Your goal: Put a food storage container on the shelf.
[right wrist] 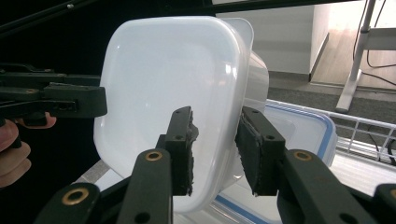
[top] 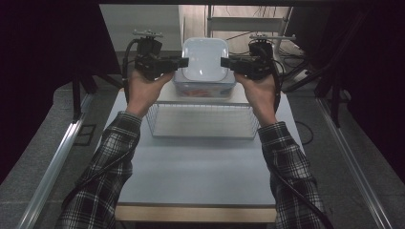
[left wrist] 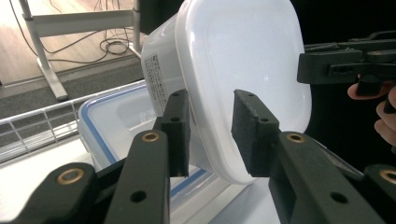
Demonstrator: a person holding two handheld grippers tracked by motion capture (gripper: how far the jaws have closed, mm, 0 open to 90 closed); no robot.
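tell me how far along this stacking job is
Done: the white tub sits on the blue-rimmed box. In hand: the left gripper and right gripper straddle its side edges, jaws apart, not pressing. Left: probably just drawing both grippers clear of the tub.

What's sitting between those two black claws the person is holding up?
A white lidded tub hangs between the left gripper and right gripper, above a blue-rimmed box; the high view shows it best.

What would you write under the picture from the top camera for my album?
Two grippers, left and right, flank a white tub stacked on a blue-rimmed box behind a wire basket.
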